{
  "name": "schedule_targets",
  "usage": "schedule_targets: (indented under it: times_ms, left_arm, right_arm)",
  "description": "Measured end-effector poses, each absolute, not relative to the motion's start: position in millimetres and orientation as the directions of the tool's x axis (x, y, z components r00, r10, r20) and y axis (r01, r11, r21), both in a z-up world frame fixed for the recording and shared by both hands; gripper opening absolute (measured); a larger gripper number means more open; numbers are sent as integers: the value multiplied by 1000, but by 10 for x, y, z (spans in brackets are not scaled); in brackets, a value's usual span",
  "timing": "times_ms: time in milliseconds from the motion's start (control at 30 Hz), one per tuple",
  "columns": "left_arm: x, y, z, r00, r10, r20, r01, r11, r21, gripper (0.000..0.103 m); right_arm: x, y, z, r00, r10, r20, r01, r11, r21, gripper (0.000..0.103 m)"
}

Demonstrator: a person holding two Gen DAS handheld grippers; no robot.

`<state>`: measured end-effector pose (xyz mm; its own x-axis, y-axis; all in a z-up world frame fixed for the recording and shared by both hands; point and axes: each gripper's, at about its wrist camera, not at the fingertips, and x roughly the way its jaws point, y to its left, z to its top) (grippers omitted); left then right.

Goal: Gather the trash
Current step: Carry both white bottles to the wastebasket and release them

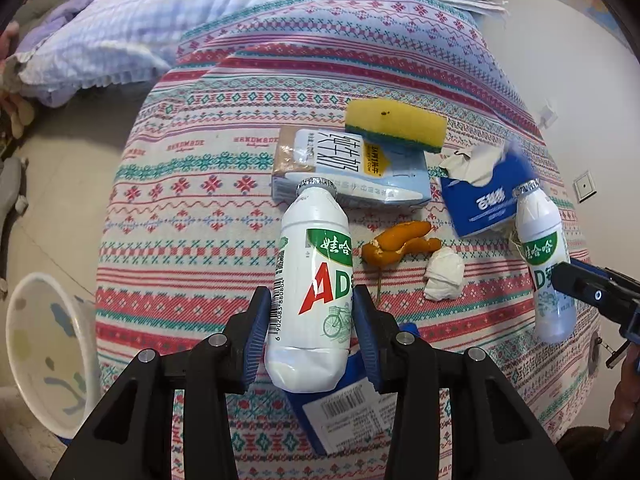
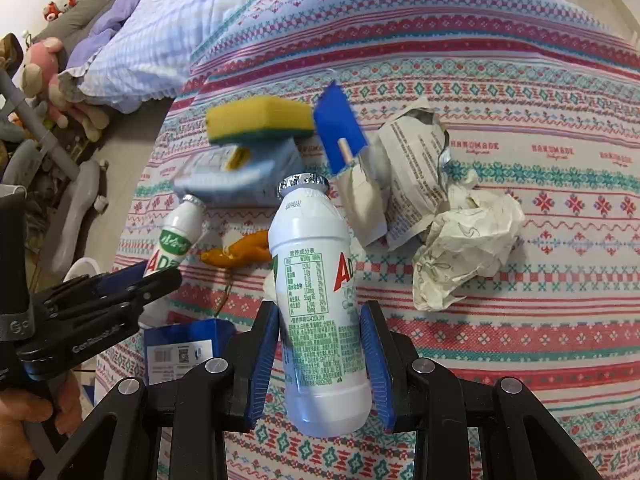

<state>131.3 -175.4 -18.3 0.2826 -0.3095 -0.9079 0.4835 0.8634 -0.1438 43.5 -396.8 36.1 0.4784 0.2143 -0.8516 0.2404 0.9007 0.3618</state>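
My left gripper [image 1: 311, 296] is shut on a white AD milk-drink bottle [image 1: 312, 280], held upright above the patterned tablecloth [image 1: 200, 208]. My right gripper [image 2: 320, 312] is shut on a second bottle of the same kind [image 2: 316, 280], which also shows at the right of the left wrist view [image 1: 544, 248]. On the cloth behind them lie a milk carton [image 1: 348, 172] with a yellow sponge [image 1: 396, 124] on it, orange peel [image 1: 400, 244], a crumpled tissue [image 1: 444, 272], a blue tissue pack [image 1: 480, 200] and crumpled paper [image 2: 460, 248].
A flat blue box [image 1: 340, 412] lies under the left gripper. A white basin [image 1: 44, 352] stands on the floor left of the round table. A bed with a blue quilt [image 1: 140, 20] lies beyond it, and plush toys [image 2: 44, 76] are piled at the far left.
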Motion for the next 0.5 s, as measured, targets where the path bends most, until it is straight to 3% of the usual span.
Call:
schedule_targets:
  times_ms: [500]
  left_arm:
    - [1248, -1646, -126, 268, -381, -885, 439, 866, -240, 44]
  right_arm:
    - [230, -4104, 298, 467, 209, -859, 239, 906, 350, 37]
